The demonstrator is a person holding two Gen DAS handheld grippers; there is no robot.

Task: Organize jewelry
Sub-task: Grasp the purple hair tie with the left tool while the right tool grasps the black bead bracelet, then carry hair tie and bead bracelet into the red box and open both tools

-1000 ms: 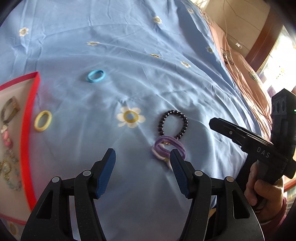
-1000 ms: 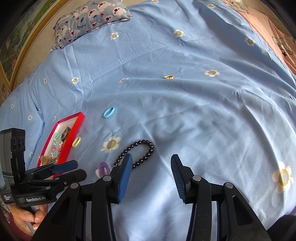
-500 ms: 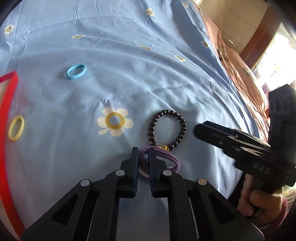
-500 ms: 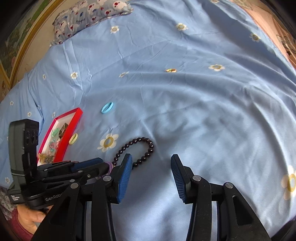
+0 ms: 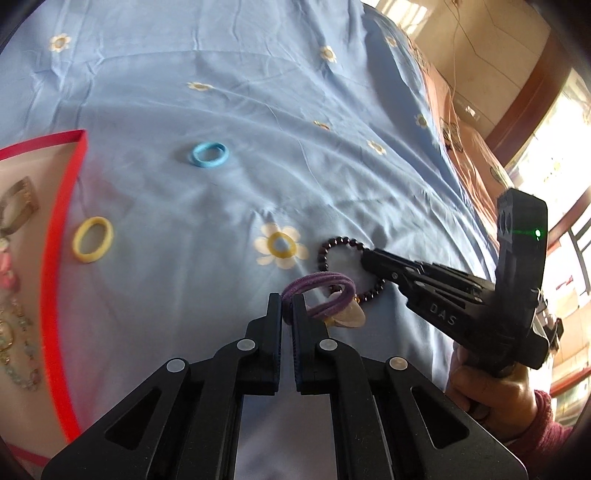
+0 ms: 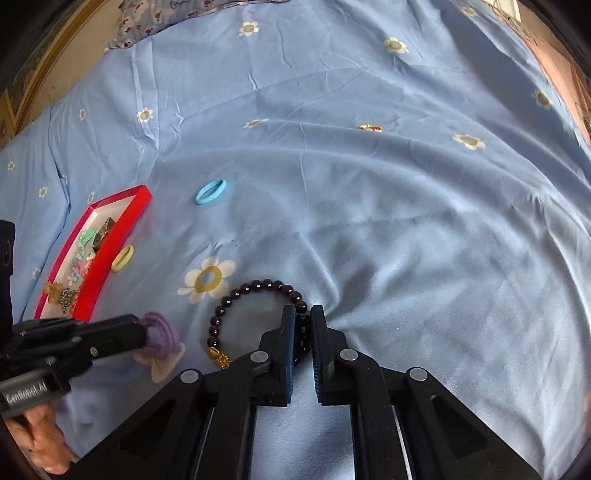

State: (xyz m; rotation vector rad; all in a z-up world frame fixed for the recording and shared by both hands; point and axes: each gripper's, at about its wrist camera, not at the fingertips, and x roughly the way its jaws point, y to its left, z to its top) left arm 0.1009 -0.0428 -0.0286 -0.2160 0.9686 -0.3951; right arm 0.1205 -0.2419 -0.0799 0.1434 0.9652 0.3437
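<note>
My left gripper (image 5: pixel 287 305) is shut on a purple hair tie (image 5: pixel 325 291) with a pale bow, lifted slightly off the blue sheet; it also shows in the right wrist view (image 6: pixel 162 332). My right gripper (image 6: pixel 303 314) is shut on the dark beaded bracelet (image 6: pixel 255 288), which lies on the sheet; its tip reaches the bracelet (image 5: pixel 327 247) in the left wrist view. A blue hair tie (image 5: pixel 207 154) and a yellow hair tie (image 5: pixel 92 239) lie loose on the sheet. The red jewelry box (image 6: pixel 107 251) holds several pieces.
The blue flowered bedsheet (image 6: pixel 406 221) covers the bed. A patterned pillow (image 6: pixel 177 11) lies at the far edge. A small gold-red item (image 6: pixel 371 128) lies farther out on the sheet. A peach cover (image 5: pixel 458 122) lies at the right.
My left gripper went from open to shut on the purple hair tie and raised it. My right gripper moved down and shut on the beaded bracelet.
</note>
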